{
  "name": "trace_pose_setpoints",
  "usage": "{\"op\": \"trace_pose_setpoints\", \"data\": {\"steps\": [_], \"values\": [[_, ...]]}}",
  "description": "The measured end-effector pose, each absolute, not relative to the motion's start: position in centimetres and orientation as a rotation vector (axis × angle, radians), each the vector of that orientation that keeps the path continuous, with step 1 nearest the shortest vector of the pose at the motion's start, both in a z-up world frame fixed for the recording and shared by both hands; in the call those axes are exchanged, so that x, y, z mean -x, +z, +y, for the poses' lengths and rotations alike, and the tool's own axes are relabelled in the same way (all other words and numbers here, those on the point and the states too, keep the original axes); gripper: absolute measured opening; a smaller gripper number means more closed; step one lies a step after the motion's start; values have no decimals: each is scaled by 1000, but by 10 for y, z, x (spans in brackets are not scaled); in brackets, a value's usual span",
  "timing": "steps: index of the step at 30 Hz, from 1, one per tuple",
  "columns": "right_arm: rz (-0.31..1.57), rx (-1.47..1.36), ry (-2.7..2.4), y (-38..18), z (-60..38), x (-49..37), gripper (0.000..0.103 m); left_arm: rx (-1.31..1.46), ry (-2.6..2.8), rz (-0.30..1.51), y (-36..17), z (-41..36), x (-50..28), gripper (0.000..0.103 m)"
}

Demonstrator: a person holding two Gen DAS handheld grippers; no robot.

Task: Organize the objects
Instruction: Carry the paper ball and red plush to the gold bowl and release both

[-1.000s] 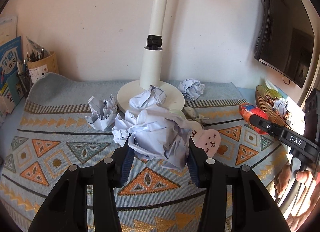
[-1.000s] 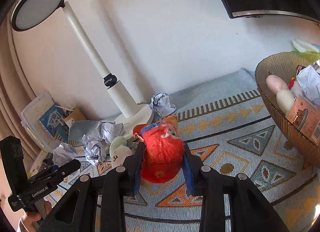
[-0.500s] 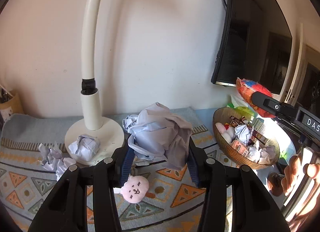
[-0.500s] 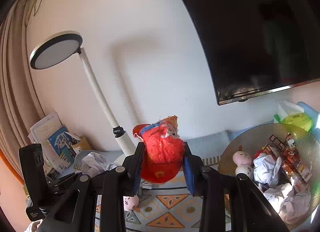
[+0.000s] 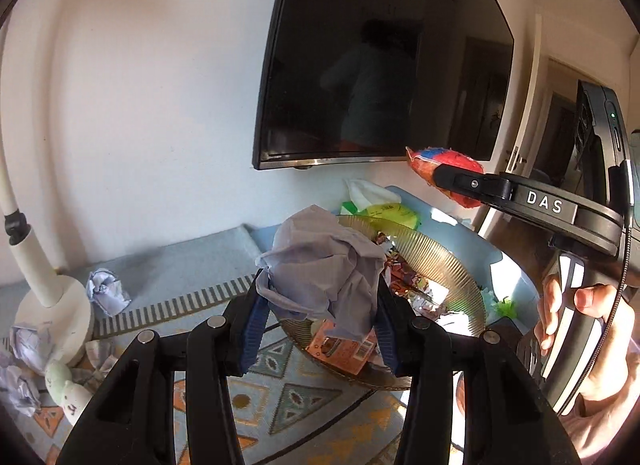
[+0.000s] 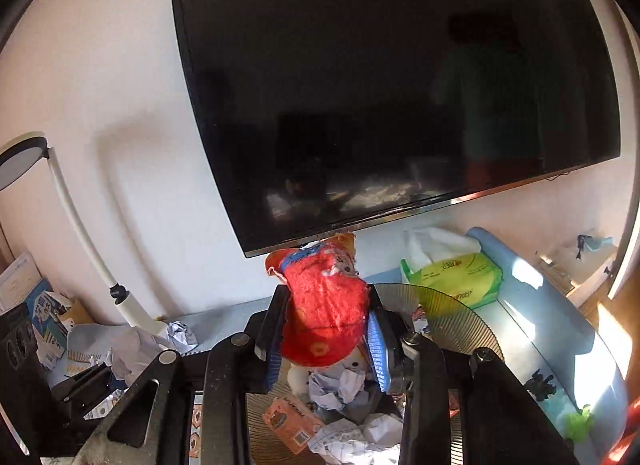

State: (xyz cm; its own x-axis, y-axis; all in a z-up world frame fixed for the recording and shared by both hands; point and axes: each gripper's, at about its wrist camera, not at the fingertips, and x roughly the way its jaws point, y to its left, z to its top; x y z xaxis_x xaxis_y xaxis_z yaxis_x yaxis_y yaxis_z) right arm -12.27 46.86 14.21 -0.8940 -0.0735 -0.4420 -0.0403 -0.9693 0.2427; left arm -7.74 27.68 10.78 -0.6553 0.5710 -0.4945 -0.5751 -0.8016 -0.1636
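The left gripper (image 5: 318,315) had its jaws clenched on a crumpled paper wad (image 5: 324,265), held above the near rim of the ribbed bowl (image 5: 436,261) at the tabletop's right end, apparently ready for dropping in. To its right, the right gripper (image 6: 326,339) gripped a red snack packet (image 6: 324,305) over the same bowl, likely for the same purpose.

— how do the two grippers stand?
— left gripper (image 5: 318,307) raised, jaws clamped on a crumpled paper wad (image 5: 324,269). right gripper (image 6: 326,335) raised too, jaws closed on a red packet (image 6: 326,305).
— and the hand?
— right hand (image 5: 592,341) wraps its handle, seemingly firmly.
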Motion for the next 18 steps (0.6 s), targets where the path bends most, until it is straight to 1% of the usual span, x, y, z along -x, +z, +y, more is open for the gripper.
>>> {"op": "trace_pose_setpoints", "data": {"steps": [3, 10, 11, 12, 13, 14, 15, 16, 17, 18], "values": [[-439, -758, -3036, 137, 488, 126, 34, 711, 2373, 79, 101, 304, 71, 44], [-426, -841, -3051, 126, 500, 143, 35, 745, 2297, 111, 92, 343, 74, 44], [-410, -874, -3067, 123, 500, 147, 37, 745, 2295, 105, 90, 346, 78, 44], [-405, -936, -3079, 118, 500, 153, 51, 747, 2319, 129, 86, 351, 79, 46], [-416, -988, -3073, 113, 501, 159, 66, 767, 2365, 187, 82, 358, 82, 51], [-444, -1038, -3041, 109, 504, 164, 103, 795, 2395, 241, 76, 364, 86, 51], [-472, -1069, -3009, 105, 505, 167, 103, 834, 2386, 278, 69, 370, 92, 54], [-480, -1081, -2993, 102, 504, 168, 103, 901, 2345, 286, 61, 373, 98, 75], [-468, -1064, -3001, 102, 503, 167, 103, 968, 2279, 240, 54, 374, 103, 93], [-452, -1038, -3022, 103, 502, 165, 103, 1019, 2194, 148, 48, 371, 107, 99]]}}
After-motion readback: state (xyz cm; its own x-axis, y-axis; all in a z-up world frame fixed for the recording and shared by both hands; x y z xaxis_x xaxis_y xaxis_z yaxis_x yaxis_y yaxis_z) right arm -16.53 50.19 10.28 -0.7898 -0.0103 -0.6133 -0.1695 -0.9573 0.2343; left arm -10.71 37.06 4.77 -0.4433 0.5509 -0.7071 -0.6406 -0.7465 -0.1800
